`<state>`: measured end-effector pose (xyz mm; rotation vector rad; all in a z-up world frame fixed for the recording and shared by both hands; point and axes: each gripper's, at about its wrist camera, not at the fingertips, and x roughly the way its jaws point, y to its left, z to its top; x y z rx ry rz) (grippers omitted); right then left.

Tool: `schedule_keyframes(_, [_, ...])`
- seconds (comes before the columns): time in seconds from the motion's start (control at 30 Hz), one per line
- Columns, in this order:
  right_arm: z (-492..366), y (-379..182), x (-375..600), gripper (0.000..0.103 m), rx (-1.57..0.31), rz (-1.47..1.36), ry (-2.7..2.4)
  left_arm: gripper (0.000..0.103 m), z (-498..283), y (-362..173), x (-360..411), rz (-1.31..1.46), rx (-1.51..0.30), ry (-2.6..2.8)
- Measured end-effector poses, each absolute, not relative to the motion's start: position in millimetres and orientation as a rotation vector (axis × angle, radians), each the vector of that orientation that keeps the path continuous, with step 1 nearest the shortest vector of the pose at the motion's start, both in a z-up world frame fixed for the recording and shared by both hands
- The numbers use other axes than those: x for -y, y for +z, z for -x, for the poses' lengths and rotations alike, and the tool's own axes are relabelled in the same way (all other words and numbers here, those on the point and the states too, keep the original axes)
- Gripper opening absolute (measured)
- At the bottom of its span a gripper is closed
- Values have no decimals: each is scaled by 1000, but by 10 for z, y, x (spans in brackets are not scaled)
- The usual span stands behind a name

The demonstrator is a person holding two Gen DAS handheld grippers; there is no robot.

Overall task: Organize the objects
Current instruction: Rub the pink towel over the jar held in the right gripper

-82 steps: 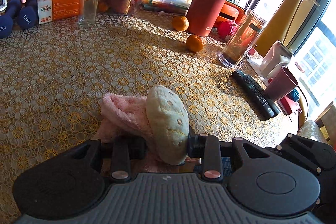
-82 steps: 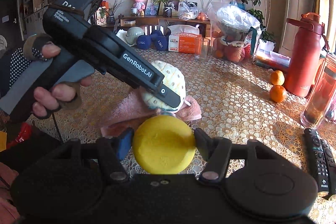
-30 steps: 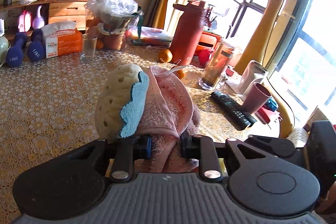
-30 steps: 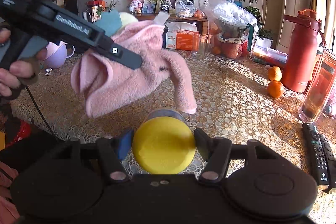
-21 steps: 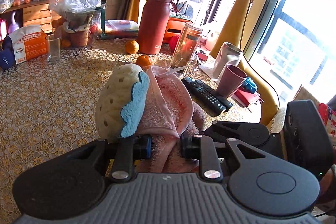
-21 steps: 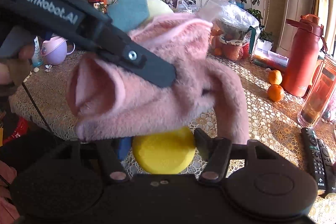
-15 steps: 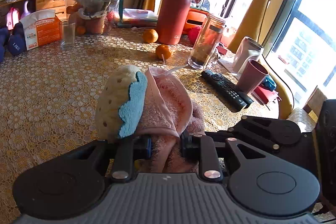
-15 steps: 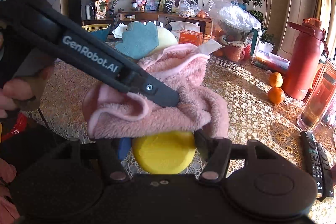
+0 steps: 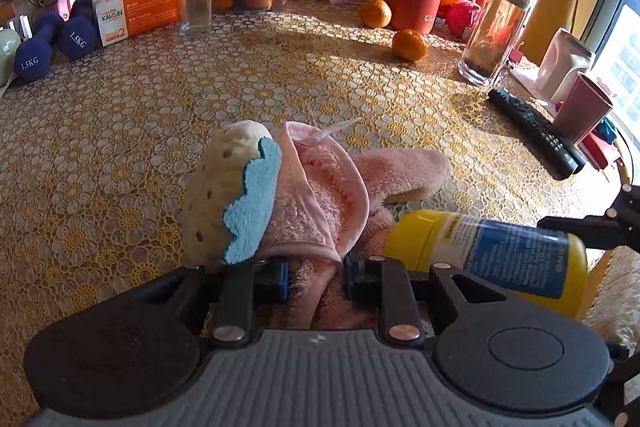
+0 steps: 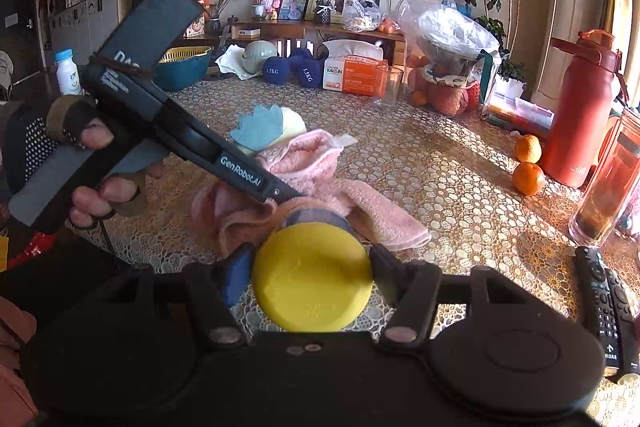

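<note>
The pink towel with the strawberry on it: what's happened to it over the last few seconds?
The left gripper lifted the pink towel off the table into the air, swung it toward the window, then brought it down again. It now lies partly on the table, one end touching the yellow bottle. The left gripper kept its grip throughout. The right gripper held the bottle the whole time.

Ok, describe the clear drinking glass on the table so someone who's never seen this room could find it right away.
Start at the far edge of the yellow lace-covered table, by the orange and white box. The drinking glass stands upright just right of that box. Unlike the tall lidded jar holding something dark, it is short, open-topped and looks empty.
</note>
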<state>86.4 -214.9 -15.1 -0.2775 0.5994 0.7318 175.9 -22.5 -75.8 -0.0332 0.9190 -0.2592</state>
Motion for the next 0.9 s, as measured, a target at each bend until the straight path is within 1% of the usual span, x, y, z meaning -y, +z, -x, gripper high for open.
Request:
schedule_keyframes(0.13, [-829,-191,2176,62,-603,318,746,23,-1699,-769,169,56,-917,-270])
schedule_keyframes(0.33, [-880,-285,2229,62,-632,362,745,23,-1580,-524,96,117,-877,-288])
schedule_keyframes(0.53, [-1052,-296,2370,62,-663,246,718,23,-1449,-164,208,151,-794,-361])
schedule_keyframes(0.67, [-1114,-316,2441,62,-674,189,723,23,-1370,17,453,123,-750,-450])
schedule_keyframes(0.73, [-1082,-319,2413,62,-646,230,724,23,-1329,65,635,86,-735,-503])
schedule_keyframes(0.9, [-860,-362,2166,62,-517,521,730,23,-1345,-2,946,18,-753,-554])
